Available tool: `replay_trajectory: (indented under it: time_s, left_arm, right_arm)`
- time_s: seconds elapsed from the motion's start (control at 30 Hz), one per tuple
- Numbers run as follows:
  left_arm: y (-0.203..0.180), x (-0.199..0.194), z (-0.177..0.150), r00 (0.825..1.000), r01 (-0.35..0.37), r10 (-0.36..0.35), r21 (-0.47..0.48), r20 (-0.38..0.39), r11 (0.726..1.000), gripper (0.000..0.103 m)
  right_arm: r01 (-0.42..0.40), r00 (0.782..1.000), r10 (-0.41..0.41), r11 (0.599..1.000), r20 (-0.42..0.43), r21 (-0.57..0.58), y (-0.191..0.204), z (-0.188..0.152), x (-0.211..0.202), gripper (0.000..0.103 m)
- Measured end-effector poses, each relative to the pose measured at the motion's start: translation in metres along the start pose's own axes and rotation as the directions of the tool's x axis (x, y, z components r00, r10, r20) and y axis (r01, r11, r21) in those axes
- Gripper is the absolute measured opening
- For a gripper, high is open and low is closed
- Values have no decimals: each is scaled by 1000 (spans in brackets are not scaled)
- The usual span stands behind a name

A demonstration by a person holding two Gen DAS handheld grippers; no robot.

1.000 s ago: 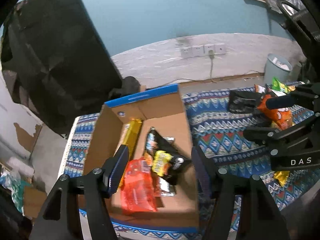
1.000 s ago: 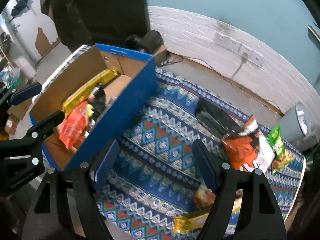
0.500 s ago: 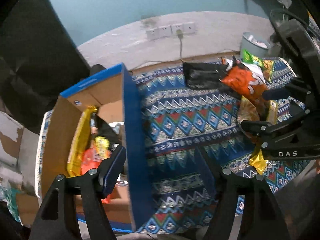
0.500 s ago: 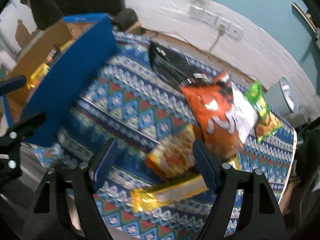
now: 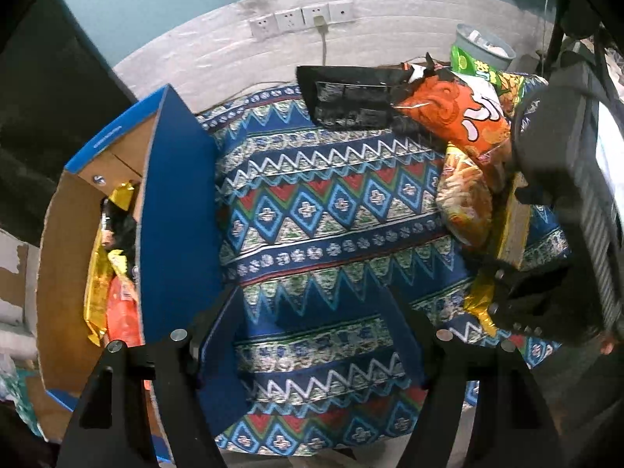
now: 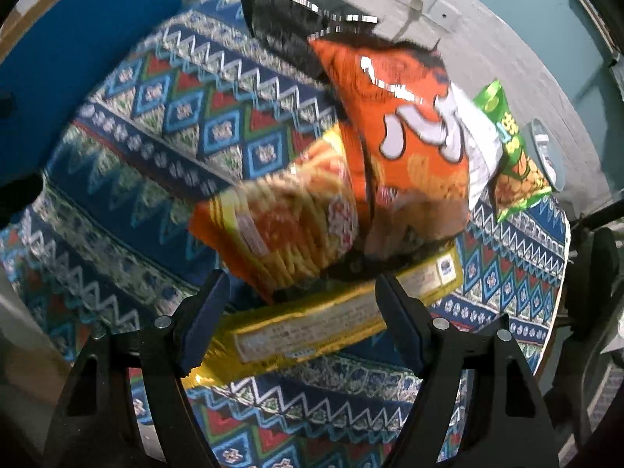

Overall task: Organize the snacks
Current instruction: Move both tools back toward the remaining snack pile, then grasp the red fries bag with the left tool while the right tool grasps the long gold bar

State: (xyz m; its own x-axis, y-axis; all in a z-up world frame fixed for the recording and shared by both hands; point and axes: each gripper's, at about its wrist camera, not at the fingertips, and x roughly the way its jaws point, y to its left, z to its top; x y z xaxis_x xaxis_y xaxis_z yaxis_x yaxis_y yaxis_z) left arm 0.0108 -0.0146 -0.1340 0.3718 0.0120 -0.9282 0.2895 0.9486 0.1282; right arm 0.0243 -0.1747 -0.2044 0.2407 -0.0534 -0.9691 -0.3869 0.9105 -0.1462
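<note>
Right tool hangs released, straddling the long gold packet at 6 o'clock of the snack pile on the table, left tool released over bare cloth; closing now might snag the noodle bag overlapping it.

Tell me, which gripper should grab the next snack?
Probably the right gripper: it's open right above the long yellow packet, beside the other loose snacks. The left gripper, also open, has only patterned cloth beneath it.
</note>
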Motion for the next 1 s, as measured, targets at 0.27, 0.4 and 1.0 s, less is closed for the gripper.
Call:
replay_trajectory:
  time_s: [0.27,0.4,1.0]
  left_arm:
    - [-26,6,14,999,13,-12,33,-30,999,74]
    - [-43,10,20,998,40,-37,41,-56,998,74]
    - [-95,36,50,993,98,-90,102,-76,990,80]
  right_arm:
    - [39,999,-39,999,-37,9,-15,-40,4,77]
    - [33,999,-31,998,-43,53,-33,-64,3,77]
    - [-40,997,57,951,-48,305,-131,-139,8,77]
